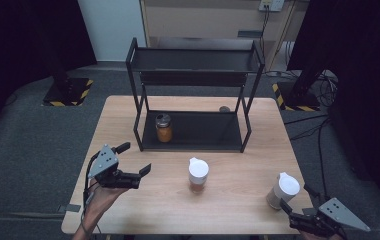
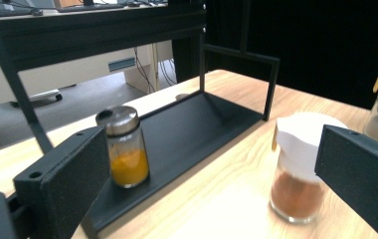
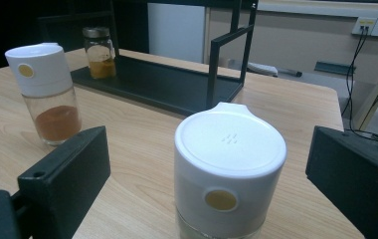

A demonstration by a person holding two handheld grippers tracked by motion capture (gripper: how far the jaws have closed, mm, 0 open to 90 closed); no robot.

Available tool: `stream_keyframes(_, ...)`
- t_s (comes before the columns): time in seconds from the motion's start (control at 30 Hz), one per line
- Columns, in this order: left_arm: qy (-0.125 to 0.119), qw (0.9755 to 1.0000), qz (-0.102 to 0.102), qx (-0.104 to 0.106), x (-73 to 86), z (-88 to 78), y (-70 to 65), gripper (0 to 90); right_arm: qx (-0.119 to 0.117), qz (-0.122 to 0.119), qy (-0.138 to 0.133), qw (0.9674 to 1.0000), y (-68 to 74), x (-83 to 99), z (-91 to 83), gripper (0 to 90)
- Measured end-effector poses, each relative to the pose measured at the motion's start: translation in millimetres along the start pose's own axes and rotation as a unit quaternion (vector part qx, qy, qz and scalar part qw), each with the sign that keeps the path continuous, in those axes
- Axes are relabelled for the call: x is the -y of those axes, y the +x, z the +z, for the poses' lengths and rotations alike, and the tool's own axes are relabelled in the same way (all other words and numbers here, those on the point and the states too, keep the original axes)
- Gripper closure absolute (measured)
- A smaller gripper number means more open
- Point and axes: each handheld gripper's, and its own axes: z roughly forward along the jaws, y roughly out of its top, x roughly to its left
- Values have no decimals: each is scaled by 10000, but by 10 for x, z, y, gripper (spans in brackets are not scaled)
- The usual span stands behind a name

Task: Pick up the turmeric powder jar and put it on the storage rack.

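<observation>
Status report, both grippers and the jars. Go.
Left hand-held gripper open, facing brown-spice jar. Right hand-held gripper open, lined up on white-lidded jar. Orange jar on rack. Nothing in the way.

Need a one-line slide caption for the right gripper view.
Open right gripper frames a white-capped jar; a second jar stands beyond.

The base of the near white-capped jar (image 3: 229, 172) is cut off at 6 o'clock in the right gripper view. The right gripper (image 1: 298, 207) is clipped at 5 o'clock in the high view. A small dark object (image 1: 224, 109) behind the rack (image 1: 195, 60) cannot be identified.
</observation>
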Motion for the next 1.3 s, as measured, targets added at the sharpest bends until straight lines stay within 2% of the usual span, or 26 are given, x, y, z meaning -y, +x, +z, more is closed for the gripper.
stream_keyframes(0.13, -74, 9999, -75, 36, 162, -113, -12, 0, 21, -4, 8, 10000, 1, 1, 5, 38)
stream_keyframes(0.2, -36, 10000, -63, 13, 240, -175, -23, 0, 36, 11, 2, 10000, 5, 2, -1, 38)
stream_keyframes(0.3, -48, 9998, -169, -13, 344, -249, -23, 0, 50, -7, 9, 10000, 5, 1, 5, 38)
stream_keyframes(0.53, -72, 9994, -306, -130, 513, -359, -57, 0, 68, -11, 27, 10000, 17, -5, 10, 38)
stream_keyframes(0.97, 17, 9990, -365, -269, 712, -390, -112, 0, 59, -37, 29, 10000, 18, -7, 15, 38)
stream_keyframes(1.2, 102, 9986, -290, -425, 782, -413, -112, 0, 68, -18, 32, 10000, 15, -6, 19, 38)
stream_keyframes(1.3, 72, 9984, -381, -404, 809, -427, -78, 0, 51, -23, 31, 10000, 11, -6, 23, 38)
